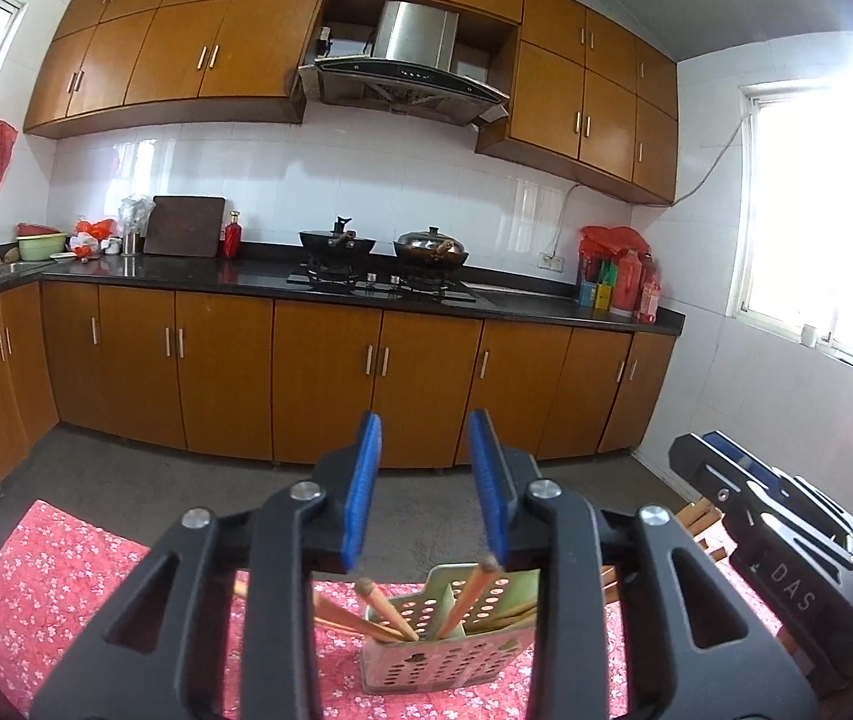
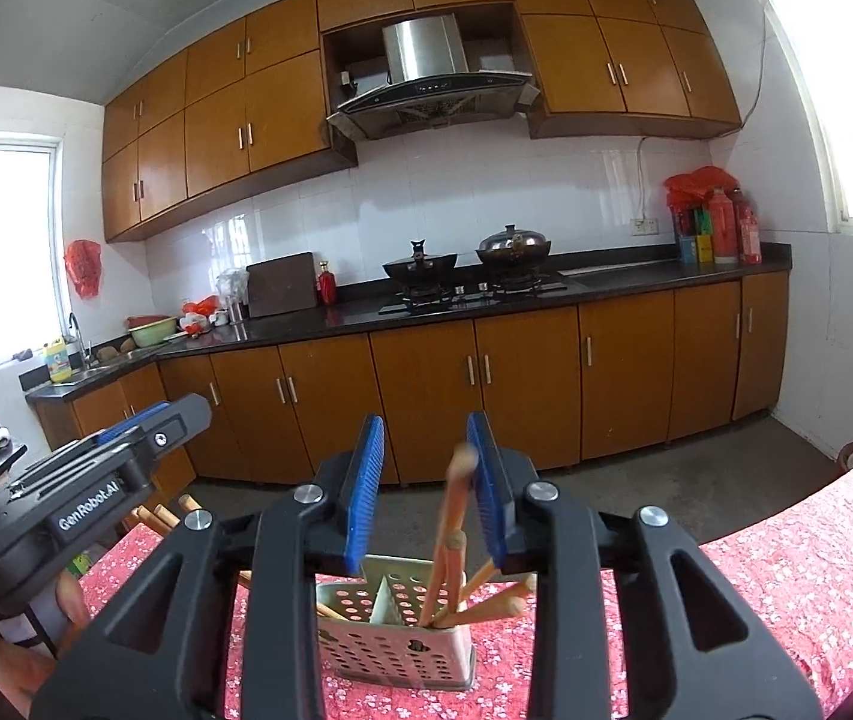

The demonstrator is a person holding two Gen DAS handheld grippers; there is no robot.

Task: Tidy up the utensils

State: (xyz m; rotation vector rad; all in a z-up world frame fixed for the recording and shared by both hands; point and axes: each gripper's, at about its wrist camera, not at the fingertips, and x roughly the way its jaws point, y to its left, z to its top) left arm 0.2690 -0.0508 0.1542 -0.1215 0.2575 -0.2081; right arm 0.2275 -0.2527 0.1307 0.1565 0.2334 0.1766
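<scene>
1. So, the left gripper [image 1: 426,480] has its blue pads [image 1: 362,492] spread apart with nothing between them. It hangs just above the utensil holder.
2. The right gripper [image 2: 426,480] is parted too. A blurry chopstick [image 2: 456,510] stands in the gap, close to the right-hand pad [image 2: 486,486], but I can't see the pads pressing on it, so I'd call that a loose, released state.
3. The perforated utensil holder [image 1: 444,660] stands upright on the table right under both grippers. In the right wrist view you can see a divider splitting the holder [image 2: 396,642] into two compartments.
4. Several wooden chopsticks [image 1: 387,612] lean out of the holder at different angles, some left, some right. In the right wrist view most of them sit in the right-hand compartment.
5. More chopsticks [image 1: 699,519] lie on the table beside the other gripper's body, apart from the holder.
6. The table wears a pink floral tablecloth [image 1: 66,588].
7. Further out: a dark countertop [image 1: 246,273] over orange-brown cabinets [image 1: 318,372], a stove with two woks [image 1: 336,243], a range hood [image 1: 408,78] above, red bottles [image 1: 630,282] at the right end, and a cutting board [image 1: 185,227] leaning on the tiled wall.
</scene>
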